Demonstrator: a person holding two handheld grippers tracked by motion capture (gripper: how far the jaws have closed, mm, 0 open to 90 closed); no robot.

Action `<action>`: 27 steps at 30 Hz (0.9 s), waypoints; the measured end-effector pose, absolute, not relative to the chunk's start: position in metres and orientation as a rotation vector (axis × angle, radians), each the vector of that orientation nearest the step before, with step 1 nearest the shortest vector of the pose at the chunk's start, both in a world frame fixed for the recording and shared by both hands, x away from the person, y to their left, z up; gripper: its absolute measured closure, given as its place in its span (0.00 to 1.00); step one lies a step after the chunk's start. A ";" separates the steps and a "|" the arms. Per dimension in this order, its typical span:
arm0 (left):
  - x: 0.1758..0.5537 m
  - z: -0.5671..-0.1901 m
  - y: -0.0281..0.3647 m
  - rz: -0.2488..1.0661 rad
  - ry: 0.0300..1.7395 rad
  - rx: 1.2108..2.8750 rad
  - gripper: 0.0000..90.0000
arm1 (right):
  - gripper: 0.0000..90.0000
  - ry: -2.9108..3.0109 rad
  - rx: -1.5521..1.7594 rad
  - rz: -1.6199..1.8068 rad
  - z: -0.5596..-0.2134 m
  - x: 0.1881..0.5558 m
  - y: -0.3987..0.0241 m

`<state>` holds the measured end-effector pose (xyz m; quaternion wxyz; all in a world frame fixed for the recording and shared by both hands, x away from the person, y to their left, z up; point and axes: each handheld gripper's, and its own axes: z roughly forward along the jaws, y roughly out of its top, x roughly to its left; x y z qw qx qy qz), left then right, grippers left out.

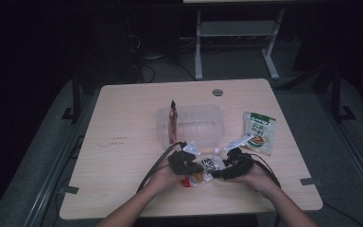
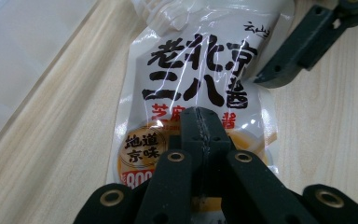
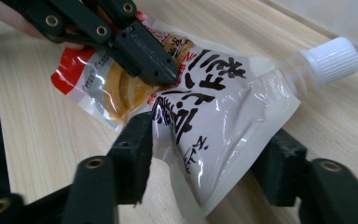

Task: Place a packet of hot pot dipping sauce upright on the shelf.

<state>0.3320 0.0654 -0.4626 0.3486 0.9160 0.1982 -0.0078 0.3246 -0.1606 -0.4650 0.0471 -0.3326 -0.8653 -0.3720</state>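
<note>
Both forearms come in from the bottom edge and converge near the table's front. The left gripper [image 1: 196, 169] points right, its 2 jaws pressed flat together, fully closed. The right gripper [image 1: 217, 173] points left toward it, its 2 jaws parted. The gripper tips nearly meet, and a cable trails from each.

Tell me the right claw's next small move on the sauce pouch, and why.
Probably close the right claw on the sauce pouch. Its jaws stand on either side of the pouch's edge without clearly pinching it, while the left claw is shut, pressing on the pouch's printed face. A second grip looks likely to steady it.
</note>
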 end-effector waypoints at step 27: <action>0.326 -0.451 0.080 -0.035 0.504 2.340 0.98 | 0.98 -2.628 -0.895 -1.289 -0.448 0.320 -0.162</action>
